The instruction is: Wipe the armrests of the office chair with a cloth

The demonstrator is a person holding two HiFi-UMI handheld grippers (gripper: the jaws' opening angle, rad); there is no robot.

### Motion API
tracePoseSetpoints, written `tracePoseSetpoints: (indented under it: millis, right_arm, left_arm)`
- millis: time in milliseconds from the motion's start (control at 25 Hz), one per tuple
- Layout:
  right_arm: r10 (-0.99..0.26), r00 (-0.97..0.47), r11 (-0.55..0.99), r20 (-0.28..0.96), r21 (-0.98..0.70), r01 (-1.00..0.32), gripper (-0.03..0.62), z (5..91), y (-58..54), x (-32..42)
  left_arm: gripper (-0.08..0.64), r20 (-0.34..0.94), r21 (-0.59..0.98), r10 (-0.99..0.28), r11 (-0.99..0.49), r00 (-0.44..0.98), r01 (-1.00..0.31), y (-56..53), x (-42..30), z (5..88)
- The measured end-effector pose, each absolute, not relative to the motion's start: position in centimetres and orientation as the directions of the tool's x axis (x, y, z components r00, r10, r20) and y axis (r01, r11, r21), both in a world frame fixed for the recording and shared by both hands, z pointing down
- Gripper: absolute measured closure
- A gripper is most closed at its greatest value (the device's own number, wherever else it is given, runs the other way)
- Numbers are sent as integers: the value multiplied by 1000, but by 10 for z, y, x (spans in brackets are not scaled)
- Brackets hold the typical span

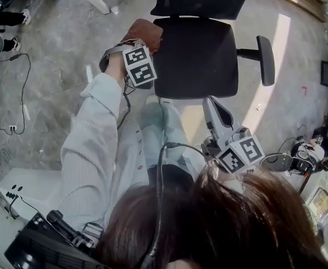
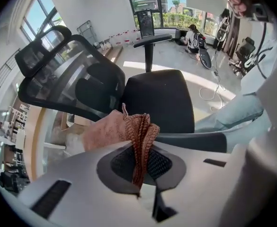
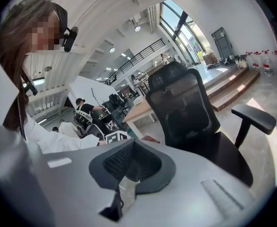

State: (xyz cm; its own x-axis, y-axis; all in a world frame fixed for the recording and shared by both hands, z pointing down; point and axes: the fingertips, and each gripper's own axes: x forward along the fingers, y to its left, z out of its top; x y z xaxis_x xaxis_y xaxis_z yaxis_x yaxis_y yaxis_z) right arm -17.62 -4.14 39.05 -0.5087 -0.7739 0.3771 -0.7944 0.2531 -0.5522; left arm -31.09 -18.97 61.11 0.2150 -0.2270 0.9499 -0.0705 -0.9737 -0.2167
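A black office chair (image 1: 197, 55) stands in front of me, its right armrest (image 1: 266, 60) sticking out bare. A brown knitted cloth (image 1: 146, 32) lies over the left armrest at the seat's left edge. My left gripper (image 1: 131, 48) is shut on this cloth (image 2: 139, 136), a folded edge pinched between the pads, and the dark armrest bar (image 2: 195, 142) runs just beneath it. My right gripper (image 1: 213, 104) hovers near the seat's front right corner, shut with nothing in it. In the right gripper view the chair (image 3: 185, 108) and its armrest (image 3: 254, 117) lie ahead of the jaws.
The mesh backrest (image 2: 67, 79) rises left of the cloth. Cables (image 1: 18, 94) trail over the grey floor at left, and equipment (image 1: 304, 158) sits on the floor at right. A wooden desk (image 3: 138, 111) and seated people are in the background.
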Motion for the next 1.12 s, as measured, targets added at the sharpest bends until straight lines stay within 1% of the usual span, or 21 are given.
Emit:
tracePoseSetpoints:
  millis: [280, 400, 680, 840, 1000, 1120]
  right_arm:
    - [-753, -546, 290, 367, -560, -776, 591, 387, -32, -191]
    - [-751, -550, 295, 365, -560, -774, 591, 389, -32, -193]
    - [-748, -563, 307, 352, -568, -763, 591, 392, -31, -200]
    - [-741, -574, 313, 349, -578, -754, 591, 395, -30, -205]
    - [-740, -576, 311, 347, -583, -750, 591, 396, -30, -206]
    - [-744, -570, 303, 350, -583, -754, 591, 397, -31, -201]
  left_arm:
    - [537, 962, 35, -13, -984, 271, -174, -133, -309, 601]
    - [537, 950, 101, 33, -973, 309, -207, -106, -310, 601]
    - [537, 930, 108, 3, -958, 367, -265, -65, -315, 601]
    - [537, 926, 160, 51, -950, 373, -268, -43, -316, 609]
    - [537, 923, 98, -17, -956, 383, -278, -38, -321, 618]
    - [537, 915, 86, -43, -951, 401, -296, -45, -323, 614]
